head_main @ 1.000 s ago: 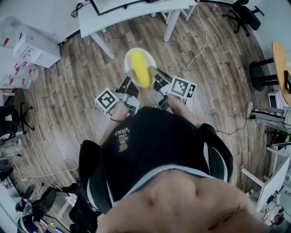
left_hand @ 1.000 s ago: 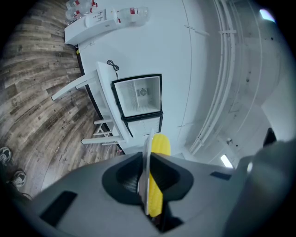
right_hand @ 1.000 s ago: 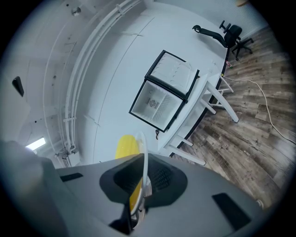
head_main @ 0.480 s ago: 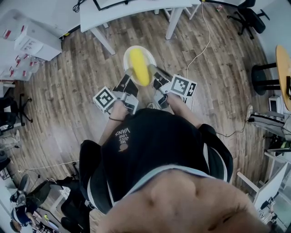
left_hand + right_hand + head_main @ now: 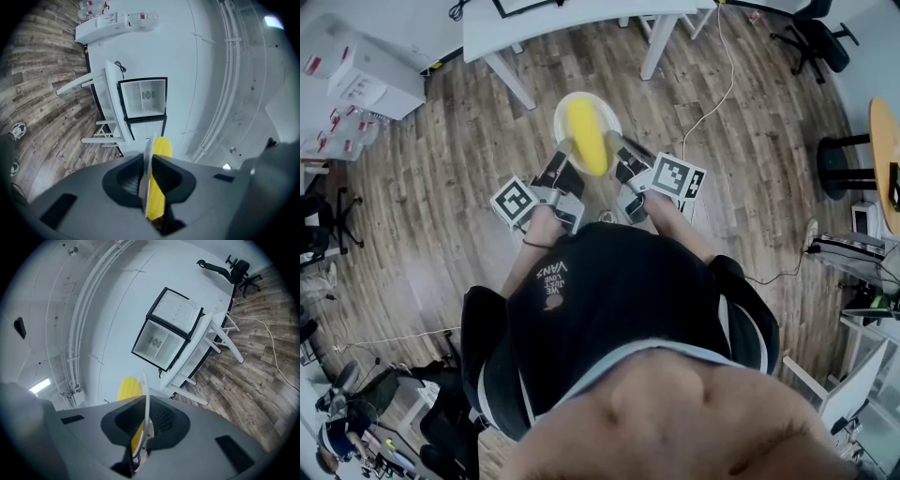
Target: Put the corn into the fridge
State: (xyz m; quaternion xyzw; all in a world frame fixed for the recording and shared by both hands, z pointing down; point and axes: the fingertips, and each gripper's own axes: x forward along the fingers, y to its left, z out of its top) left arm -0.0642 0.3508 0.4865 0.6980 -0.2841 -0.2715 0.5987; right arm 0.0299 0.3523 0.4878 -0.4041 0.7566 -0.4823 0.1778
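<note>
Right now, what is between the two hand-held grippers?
A white plate with the yellow corn on it. The left hand-held gripper and right hand-held gripper each pinch one side of its rim, as the head view shows.

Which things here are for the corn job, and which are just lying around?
For the job: corn, the plate under it, left gripper and right gripper clamped on its rim, the open fridge.
Just lying about: office chair, floor cable, white boxes.
</note>
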